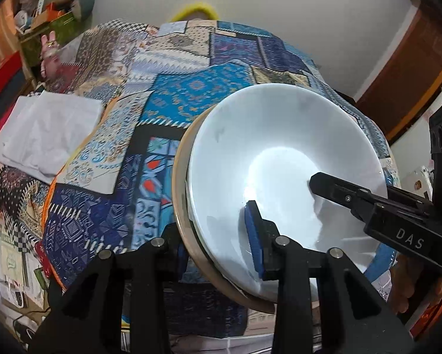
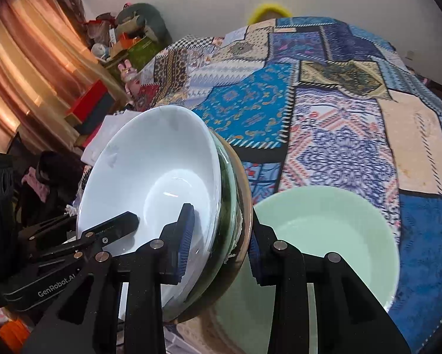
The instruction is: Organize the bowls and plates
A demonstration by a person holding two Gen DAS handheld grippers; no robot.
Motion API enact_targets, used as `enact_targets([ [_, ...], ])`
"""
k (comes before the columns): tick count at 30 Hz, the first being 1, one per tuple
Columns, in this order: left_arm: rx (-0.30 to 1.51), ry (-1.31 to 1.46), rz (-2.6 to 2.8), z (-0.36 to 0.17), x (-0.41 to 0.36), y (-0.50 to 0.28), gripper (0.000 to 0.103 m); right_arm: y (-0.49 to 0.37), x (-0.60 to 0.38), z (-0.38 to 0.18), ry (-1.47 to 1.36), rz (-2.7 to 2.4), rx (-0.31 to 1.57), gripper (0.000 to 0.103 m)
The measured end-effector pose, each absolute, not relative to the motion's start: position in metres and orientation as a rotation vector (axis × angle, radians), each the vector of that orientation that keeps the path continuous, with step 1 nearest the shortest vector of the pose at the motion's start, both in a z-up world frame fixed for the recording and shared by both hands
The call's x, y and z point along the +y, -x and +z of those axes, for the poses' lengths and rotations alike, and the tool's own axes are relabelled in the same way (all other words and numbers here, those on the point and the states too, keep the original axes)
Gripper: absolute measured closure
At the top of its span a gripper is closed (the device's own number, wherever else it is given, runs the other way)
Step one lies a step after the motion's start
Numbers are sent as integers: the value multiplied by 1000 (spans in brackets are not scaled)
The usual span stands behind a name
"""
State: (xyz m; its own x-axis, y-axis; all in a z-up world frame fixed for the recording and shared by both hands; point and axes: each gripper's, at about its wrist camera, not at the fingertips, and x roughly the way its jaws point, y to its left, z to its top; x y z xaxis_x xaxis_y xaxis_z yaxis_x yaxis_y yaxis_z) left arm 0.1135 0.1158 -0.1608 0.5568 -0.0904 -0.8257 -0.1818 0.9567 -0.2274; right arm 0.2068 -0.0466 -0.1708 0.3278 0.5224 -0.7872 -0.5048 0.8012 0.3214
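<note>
White bowl (image 1: 283, 159) on top, nested over a dark-green dish and a tan plate (image 1: 181, 194): a small stack, tilted, clear of the patchwork cloth (image 1: 179, 100) below. Clamped from two opposite sides. Left gripper (image 1: 218, 244) pinching the stack's rim, one blue pad (image 1: 254, 236) inside the bowl, the other finger behind the tan plate. Right gripper (image 2: 218, 250) doing the same on the opposite rim, blue pad (image 2: 187, 236) inside the bowl, outer finger beyond the plate's edge. Both sets of jaws closed on the stack, neither apart nor fully together.

Pale-green bowl (image 2: 339, 236) resting on the cloth just beyond the right gripper's outer finger, very close to the stack's right rim, nearer the right hand than the left. Folded white cloth (image 1: 46, 129) lying toward the left edge of the patchwork cloth, well apart from the stack.

Key relation, as a judgement: stack spanning between the two grippers, its flat face leaning, green bowl lying to the right and slightly below. Likely next: levelling the stack and bringing it toward or onto a resting spot, probably joining it with the green bowl. Risk: uneven lift letting the nested pieces slide.
</note>
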Motion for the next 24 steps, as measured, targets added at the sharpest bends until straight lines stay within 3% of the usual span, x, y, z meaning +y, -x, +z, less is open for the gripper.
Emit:
enact_targets([
  [24,1012,219,-82,-158,32,-139,69,-197,-136,-168,-99,534,1030,72],
])
